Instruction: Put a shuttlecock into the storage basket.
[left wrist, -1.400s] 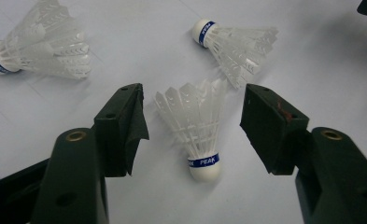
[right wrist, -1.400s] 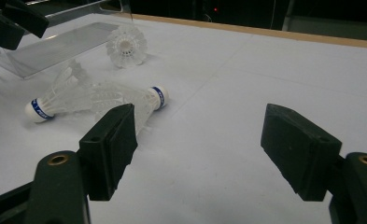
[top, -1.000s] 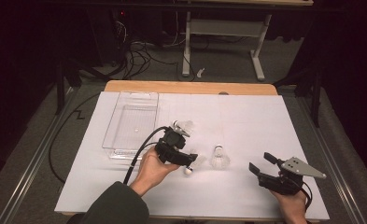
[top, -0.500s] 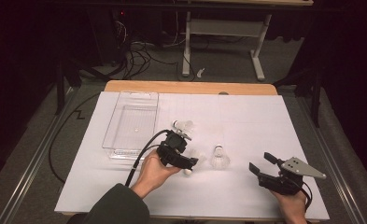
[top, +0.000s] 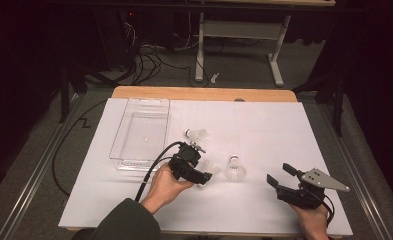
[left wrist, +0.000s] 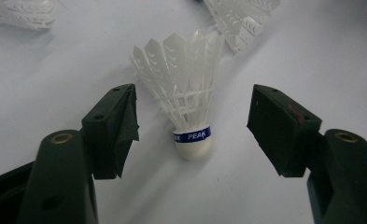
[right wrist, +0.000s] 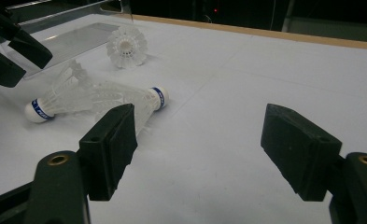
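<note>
Left claw [left wrist: 190, 135] advanced over shuttlecock [left wrist: 187, 100]; tray [top: 126, 145] holds nothing.

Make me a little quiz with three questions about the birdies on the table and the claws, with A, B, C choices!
1. Where is the clear tray?
A. left part of the white sheet
B. right edge of the sheet
C. on the floor

2. How many shuttlecocks lie on the sheet?
A. one
B. three
C. six

3. What is the left claw doing?
A. squeezing a shuttlecock
C. holding the tray
B. open, with a shuttlecock between its jaws

Answers:
1. A, since the high view shows the tray left of the shuttlecocks.
2. B, since the right gripper view shows the far shuttlecock, the banded shuttlecock and the near shuttlecock.
3. B, since in the left gripper view both jaws stand apart from the cork, touching nothing.

The right claw is open too, over bare sheet.
</note>
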The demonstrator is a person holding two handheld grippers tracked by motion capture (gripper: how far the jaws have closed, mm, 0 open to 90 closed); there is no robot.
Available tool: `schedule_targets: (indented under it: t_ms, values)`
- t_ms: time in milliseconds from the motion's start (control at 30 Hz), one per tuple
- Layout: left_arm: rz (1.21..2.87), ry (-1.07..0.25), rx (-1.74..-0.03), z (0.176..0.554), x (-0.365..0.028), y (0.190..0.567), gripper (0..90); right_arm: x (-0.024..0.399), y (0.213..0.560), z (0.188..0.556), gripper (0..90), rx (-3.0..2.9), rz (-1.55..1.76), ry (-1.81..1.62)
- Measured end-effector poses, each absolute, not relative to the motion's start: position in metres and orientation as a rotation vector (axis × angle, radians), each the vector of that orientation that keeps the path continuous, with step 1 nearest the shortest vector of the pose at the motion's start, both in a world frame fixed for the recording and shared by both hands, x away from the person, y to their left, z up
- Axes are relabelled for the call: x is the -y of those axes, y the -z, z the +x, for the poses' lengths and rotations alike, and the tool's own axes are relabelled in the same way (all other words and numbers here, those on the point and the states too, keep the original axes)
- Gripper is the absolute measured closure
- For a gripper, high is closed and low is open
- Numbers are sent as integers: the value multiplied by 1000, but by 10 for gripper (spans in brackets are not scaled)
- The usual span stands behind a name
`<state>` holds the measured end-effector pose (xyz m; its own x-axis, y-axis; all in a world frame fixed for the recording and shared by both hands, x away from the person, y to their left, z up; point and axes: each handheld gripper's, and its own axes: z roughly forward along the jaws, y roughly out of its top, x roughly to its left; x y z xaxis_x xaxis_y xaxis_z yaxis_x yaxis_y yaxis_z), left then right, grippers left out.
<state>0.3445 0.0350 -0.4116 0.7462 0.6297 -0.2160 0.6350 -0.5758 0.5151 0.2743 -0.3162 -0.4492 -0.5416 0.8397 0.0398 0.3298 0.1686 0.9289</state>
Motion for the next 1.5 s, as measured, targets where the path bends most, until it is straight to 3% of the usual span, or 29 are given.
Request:
schedule_targets:
  t_ms: [933,1500]
  values:
    - [2453,67,-992,350,-24,432,322,316,449,274,270,-1957,1099,-1360]
    - [2513,66,-996,351,-17,440,377,316,449,274,269,-1958,1100,-1362]
